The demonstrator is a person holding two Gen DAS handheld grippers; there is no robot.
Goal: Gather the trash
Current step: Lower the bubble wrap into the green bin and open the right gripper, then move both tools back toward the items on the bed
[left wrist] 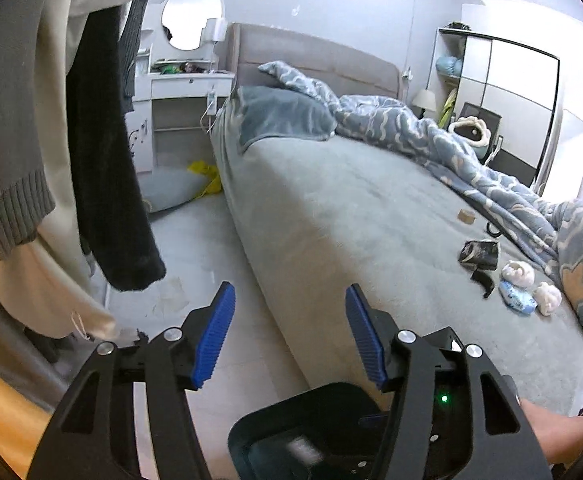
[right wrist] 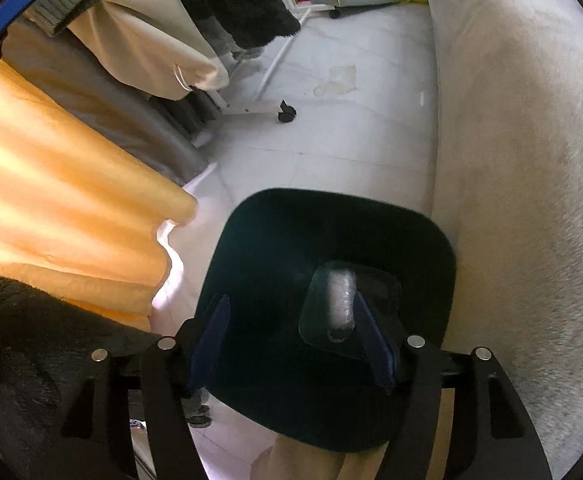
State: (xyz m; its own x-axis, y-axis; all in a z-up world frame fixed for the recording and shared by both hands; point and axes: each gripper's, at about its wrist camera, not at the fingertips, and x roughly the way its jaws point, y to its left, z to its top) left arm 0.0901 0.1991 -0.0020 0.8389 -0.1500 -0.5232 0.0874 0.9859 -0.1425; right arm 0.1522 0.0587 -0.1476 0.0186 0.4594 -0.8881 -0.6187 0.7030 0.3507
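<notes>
One piece, a crumpled clear wrapper [right wrist: 341,300], sits in or just above the dark bin [right wrist: 331,232] under my right gripper [right wrist: 295,340]; its jaws are spread, and I can't tell whether it still brushes the right pad. Most of the job is left, I'd say: on the bed [left wrist: 331,208] lie a black packet [left wrist: 479,254], two white wads [left wrist: 517,273], a blue wrapper [left wrist: 515,300] and a small brown bit [left wrist: 466,216]. My left gripper [left wrist: 289,340] has its jaws spread, empty, near the bed edge.
</notes>
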